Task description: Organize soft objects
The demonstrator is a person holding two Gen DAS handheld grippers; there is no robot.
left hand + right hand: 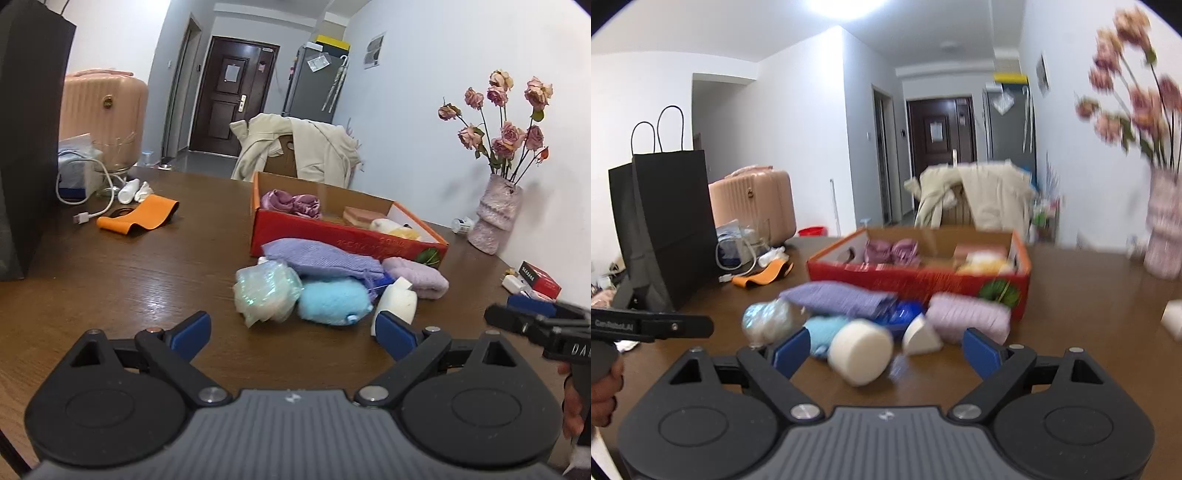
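A pile of soft things lies on the brown table in front of a red cardboard box [332,236] [923,282]. The pile has a purple knit pouch [321,258] [838,299], a shiny clear-wrapped bundle [266,291] [768,319], a light blue fluffy ball [334,301] [822,332], a lilac folded towel [417,277] [967,317] and a white sponge cylinder [397,302] [860,350]. The box holds purple cloth [291,203] and several other soft items. My left gripper [291,334] is open, just short of the pile. My right gripper [886,350] is open, its fingers either side of the white cylinder.
A black paper bag [665,229] stands at the left. An orange strap [140,218] and white cable [92,206] lie behind it. A vase of dried roses [495,218] stands at the right wall. Small boxes [535,280] lie at the right edge. A jacket-draped chair [295,151] is behind the table.
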